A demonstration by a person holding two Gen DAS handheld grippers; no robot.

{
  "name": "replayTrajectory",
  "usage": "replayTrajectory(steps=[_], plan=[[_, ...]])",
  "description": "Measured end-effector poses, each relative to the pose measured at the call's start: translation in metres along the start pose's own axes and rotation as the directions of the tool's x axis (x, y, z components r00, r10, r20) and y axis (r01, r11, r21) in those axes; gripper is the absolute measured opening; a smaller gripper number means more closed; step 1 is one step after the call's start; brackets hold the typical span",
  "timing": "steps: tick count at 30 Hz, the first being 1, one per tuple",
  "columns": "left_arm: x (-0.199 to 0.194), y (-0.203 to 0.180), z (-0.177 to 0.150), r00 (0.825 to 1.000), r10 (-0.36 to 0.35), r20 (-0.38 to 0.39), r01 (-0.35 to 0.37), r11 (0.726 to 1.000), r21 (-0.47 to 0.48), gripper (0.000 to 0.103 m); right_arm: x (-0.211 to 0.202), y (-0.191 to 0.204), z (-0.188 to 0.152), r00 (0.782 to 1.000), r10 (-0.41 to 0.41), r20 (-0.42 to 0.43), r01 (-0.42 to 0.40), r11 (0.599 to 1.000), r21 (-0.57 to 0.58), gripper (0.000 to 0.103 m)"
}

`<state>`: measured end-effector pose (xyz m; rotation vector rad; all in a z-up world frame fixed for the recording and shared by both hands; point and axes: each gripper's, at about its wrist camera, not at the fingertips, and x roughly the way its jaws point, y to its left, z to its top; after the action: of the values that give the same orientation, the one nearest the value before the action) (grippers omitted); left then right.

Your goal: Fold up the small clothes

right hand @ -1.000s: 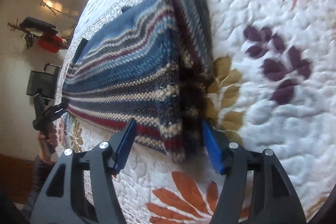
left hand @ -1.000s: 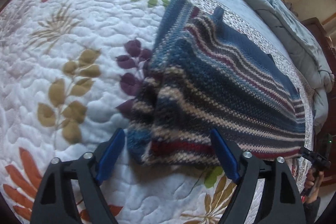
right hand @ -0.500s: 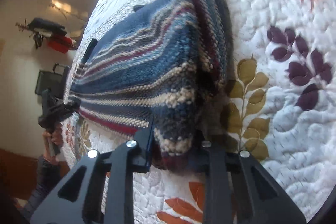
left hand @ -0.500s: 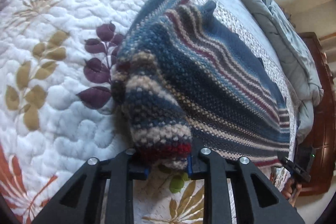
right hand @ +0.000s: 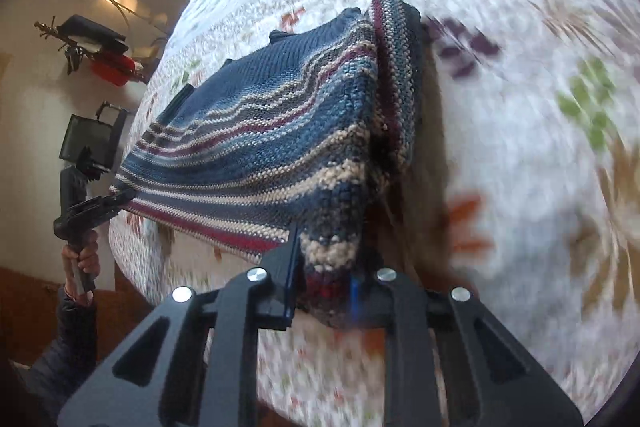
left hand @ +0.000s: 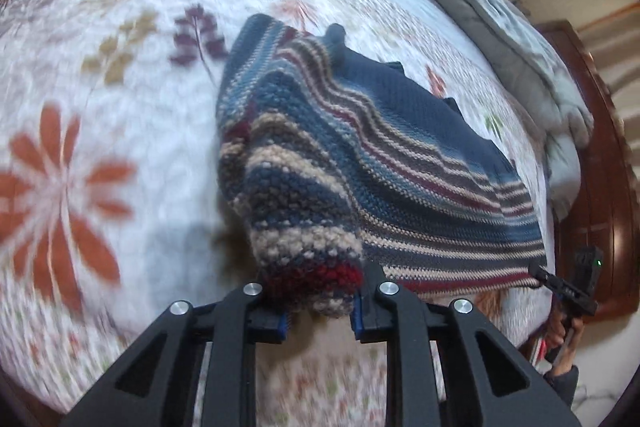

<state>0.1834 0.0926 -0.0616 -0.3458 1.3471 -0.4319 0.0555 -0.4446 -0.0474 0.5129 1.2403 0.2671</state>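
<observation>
The striped knitted sweater is hanging stretched between the two grippers, its near hem lifted off the flowered quilt while its far navy part is still lying on the bed ahead of the tongs. Beyond the sweater, a grey-blue comforter is bunching along the far edge, with a dark wooden bed frame beside it. In the right wrist view a shelf with a red object is showing on the wall to the left. The left gripper is clamping one hem corner, its jaws nearly together on the bunched red and cream knit. The right gripper is squeezing the other corner, its jaws closing on thick folded fabric. Each gripper is showing small in the other's view, gripped by a hand.
</observation>
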Motion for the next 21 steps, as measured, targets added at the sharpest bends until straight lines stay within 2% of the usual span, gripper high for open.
replayTrajectory(steps=[5,8,10,12,14,17,20,21], plan=[[-0.012,-0.008,-0.058,1.000,-0.011,-0.023,0.012,0.999,0.033,0.022,-0.026,-0.008,-0.063,0.999,-0.029,-0.029,0.029,1.000,0.005,0.018],[-0.003,-0.009,-0.083,0.999,0.029,-0.022,-0.027,0.997,0.072,0.023,-0.024,-0.012,-0.082,0.998,-0.051,-0.024,0.051,0.999,0.009,0.019],[0.014,-0.005,-0.088,0.997,0.074,-0.007,-0.074,0.994,0.075,0.024,-0.010,-0.019,-0.087,0.998,-0.060,-0.015,0.061,0.998,0.033,0.019],[0.033,0.007,-0.090,0.995,0.102,-0.009,-0.101,0.994,0.039,0.024,0.010,-0.028,-0.089,0.996,-0.081,-0.030,0.082,0.994,0.065,0.019],[0.045,0.014,-0.090,0.995,0.103,-0.010,-0.103,0.994,0.020,0.025,0.024,-0.034,-0.095,0.993,-0.108,-0.042,0.111,0.991,0.072,0.019],[0.047,0.011,-0.092,0.992,0.122,0.019,-0.123,0.991,0.046,0.026,0.028,-0.041,-0.098,0.996,-0.082,-0.028,0.084,0.991,0.105,0.020],[0.038,-0.001,-0.097,0.982,0.188,0.006,-0.188,0.980,0.068,0.041,0.022,-0.041,-0.097,0.996,-0.078,-0.035,0.082,0.992,0.096,0.028],[0.032,-0.001,-0.097,0.980,0.200,0.005,-0.200,0.978,0.066,0.046,0.015,-0.037,-0.095,0.995,-0.091,-0.030,0.093,0.992,0.080,0.033]])
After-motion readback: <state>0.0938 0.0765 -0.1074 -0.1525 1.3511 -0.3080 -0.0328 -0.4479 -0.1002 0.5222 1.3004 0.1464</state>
